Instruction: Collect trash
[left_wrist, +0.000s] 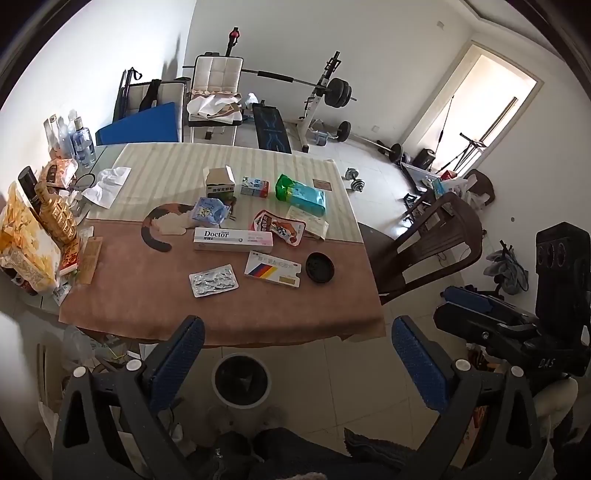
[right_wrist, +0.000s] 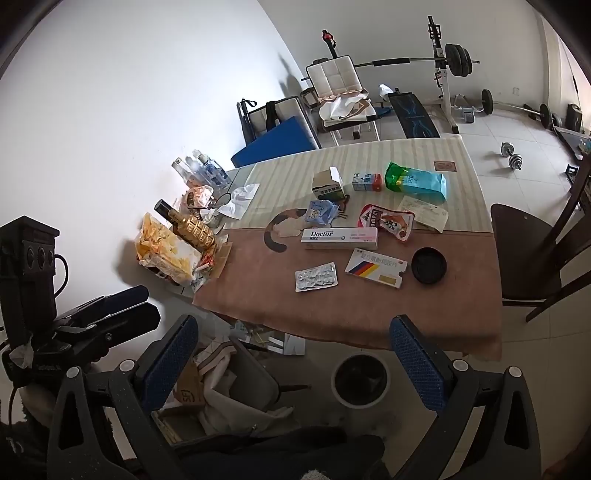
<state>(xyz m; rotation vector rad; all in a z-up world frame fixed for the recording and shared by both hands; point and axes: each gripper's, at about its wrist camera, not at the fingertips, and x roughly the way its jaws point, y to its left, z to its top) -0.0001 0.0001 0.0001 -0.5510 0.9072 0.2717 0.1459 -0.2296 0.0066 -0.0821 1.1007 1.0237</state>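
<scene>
A: Where are the left tongs (left_wrist: 297, 363) and right tongs (right_wrist: 291, 363)?

B: Both hang off the near edge of the bench (left_wrist: 110, 295), above the floor. Each pair has its blue pads spread wide with nothing between them. From each wrist camera the other pair shows at the side of the view.

A: And the trash bin?

B: The white bin with the dark liner (left_wrist: 242, 380) stands on the floor just below the bench's near edge, between the left tongs' fingers in that view.

A: What lies on the bench?

B: Nearest the near edge, a silver blister pack (left_wrist: 213, 280), then a white medicine box with coloured stripes (left_wrist: 273, 274) beside it, and a black round lid (left_wrist: 320, 267) toward the right edge. Behind those, a long Doctor toothpaste box (left_wrist: 233, 239), with a red snack pouch (left_wrist: 279, 226) just right of it. Farther back are a crumpled blue wrapper (left_wrist: 208, 211), an open carton (left_wrist: 220, 181), a small milk carton (left_wrist: 255, 187) and a green-and-blue bag (left_wrist: 301, 195).

A: The left edge?

B: A heap: a yellow snack bag (left_wrist: 26, 247), a gold bottle (left_wrist: 55, 210) and clear bottles (left_wrist: 79, 142) at the far left corner. A brown chair (left_wrist: 428, 240) stands off the right edge.
</scene>
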